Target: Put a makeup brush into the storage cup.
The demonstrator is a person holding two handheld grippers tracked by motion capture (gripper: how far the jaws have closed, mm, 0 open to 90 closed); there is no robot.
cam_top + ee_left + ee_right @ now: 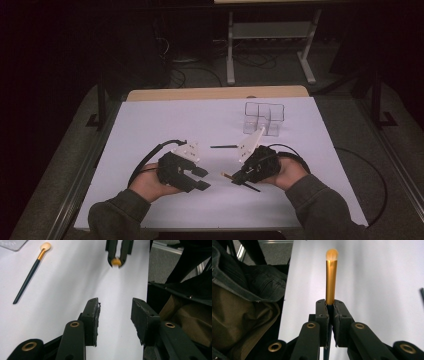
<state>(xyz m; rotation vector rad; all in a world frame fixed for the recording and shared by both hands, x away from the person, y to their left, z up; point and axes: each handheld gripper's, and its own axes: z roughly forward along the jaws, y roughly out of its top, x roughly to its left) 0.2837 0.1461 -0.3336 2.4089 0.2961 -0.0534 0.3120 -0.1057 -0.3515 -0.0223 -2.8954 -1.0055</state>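
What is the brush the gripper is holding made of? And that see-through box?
The brush in the right gripper has a shiny gold collar that looks like metal, a pale, soft-looking tuft that seems to be hair or fibre, and a dark handle that could be wood or plastic. The box is see-through with hard, glinting edges, so probably clear plastic, maybe acrylic.

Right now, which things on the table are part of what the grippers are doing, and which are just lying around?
In the job:
- gold-handled brush, clamped in the right gripper
- left gripper, jaws apart, nothing between them

Lying about:
- second brush with a dark handle, flat on the white table
- clear organizer at the far side
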